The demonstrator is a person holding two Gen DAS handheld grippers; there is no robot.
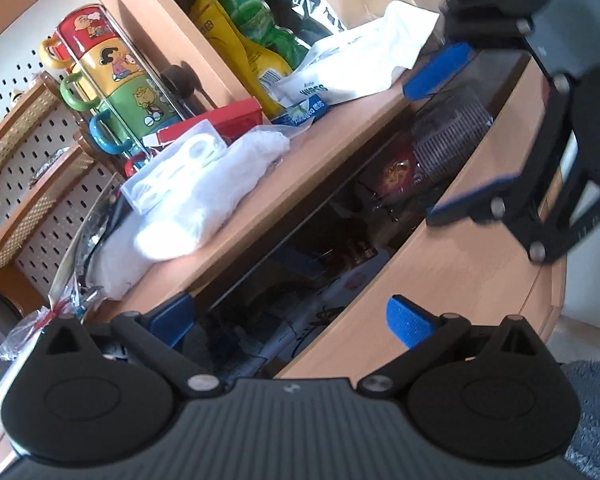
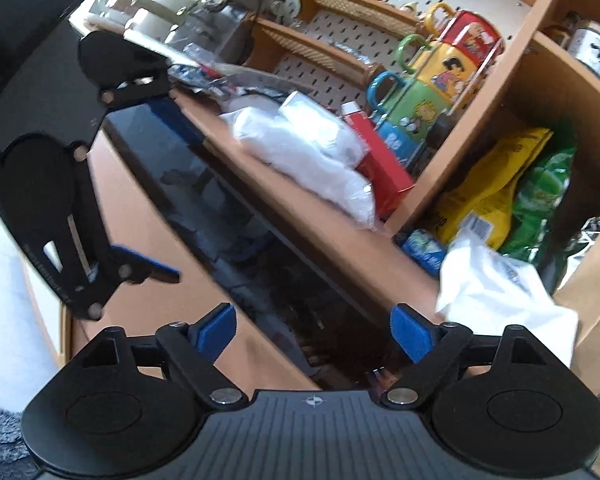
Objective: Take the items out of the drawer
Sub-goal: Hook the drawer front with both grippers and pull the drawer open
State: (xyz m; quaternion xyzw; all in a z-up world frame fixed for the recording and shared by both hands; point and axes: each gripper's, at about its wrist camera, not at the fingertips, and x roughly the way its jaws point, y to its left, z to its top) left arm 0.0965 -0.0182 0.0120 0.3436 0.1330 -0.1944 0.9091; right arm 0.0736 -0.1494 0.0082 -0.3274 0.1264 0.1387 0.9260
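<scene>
Both grippers hang empty with jaws wide over the open light-wood drawer. Left gripper sits above the dark interior, nearer the flat printed packets directly ahead and below. Right gripper also looks into the drawer's dark slot, whose long axis runs diagonally. Farther along lie a red packet and a dark ribbed pack.

Black grippers carry blue finger pads. The stacked cartoon-printed mugs run red, yellow, green, then blue. A yellow pouch sits beside a green patterned bag. The pale wooden drawer front is plain; the white pegboard is dotted with holes.
</scene>
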